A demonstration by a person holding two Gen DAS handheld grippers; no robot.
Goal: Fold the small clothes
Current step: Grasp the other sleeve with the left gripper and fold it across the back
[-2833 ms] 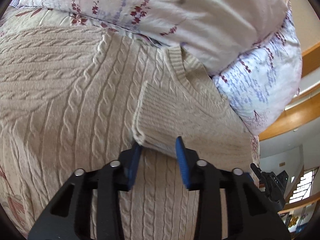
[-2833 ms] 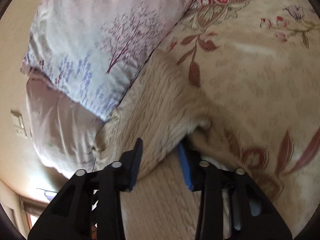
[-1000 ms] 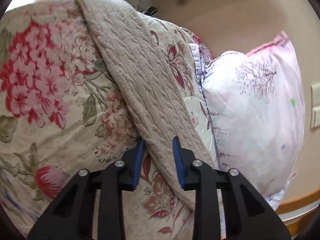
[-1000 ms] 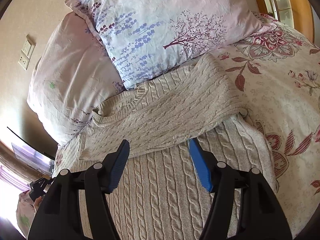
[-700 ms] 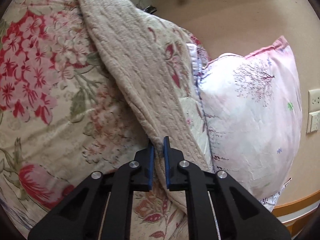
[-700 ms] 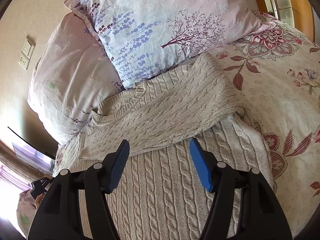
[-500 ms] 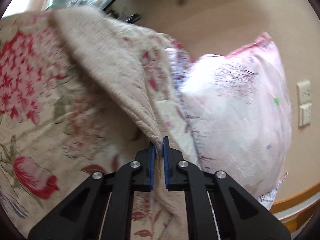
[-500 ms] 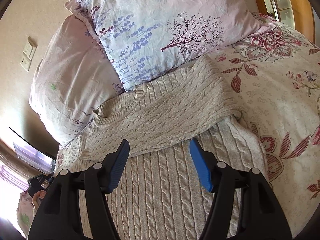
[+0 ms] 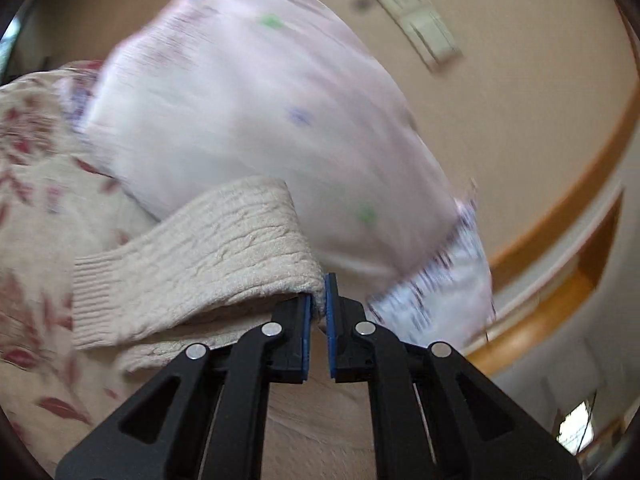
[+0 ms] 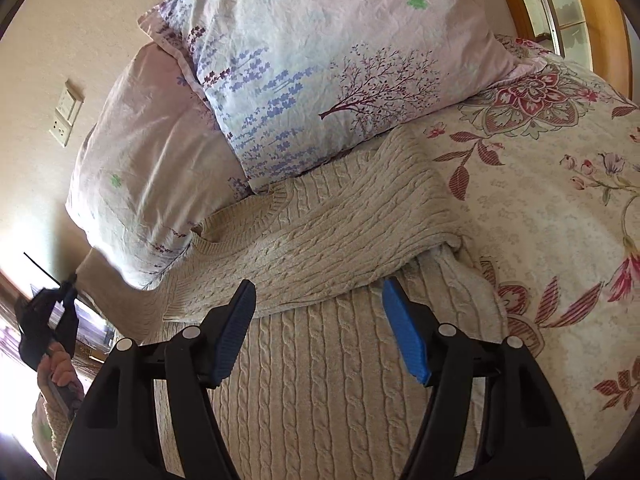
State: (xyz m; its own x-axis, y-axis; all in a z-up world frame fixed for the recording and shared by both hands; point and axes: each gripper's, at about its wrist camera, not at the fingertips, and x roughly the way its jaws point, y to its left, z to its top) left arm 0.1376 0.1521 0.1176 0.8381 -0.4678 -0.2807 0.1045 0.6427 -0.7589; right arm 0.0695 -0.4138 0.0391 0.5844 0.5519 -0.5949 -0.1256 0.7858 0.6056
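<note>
Left wrist view: left tool (image 9: 318,312) clamped on a fold of the cream cable-knit sweater (image 9: 192,268), its ribbed sleeve cuff (image 9: 90,304) hanging at 9 o'clock; pink pillow (image 9: 256,120) blurred behind at 12 o'clock. Right wrist view: right tool (image 10: 320,328) with its blue pads spread apart above the sweater (image 10: 320,240), which lies on the floral bedspread (image 10: 560,208), one sleeve folded across the chest, collar against the pillows (image 10: 320,60) at 11 o'clock; left tool (image 10: 66,292) at 9 o'clock pinches the other sleeve.
</note>
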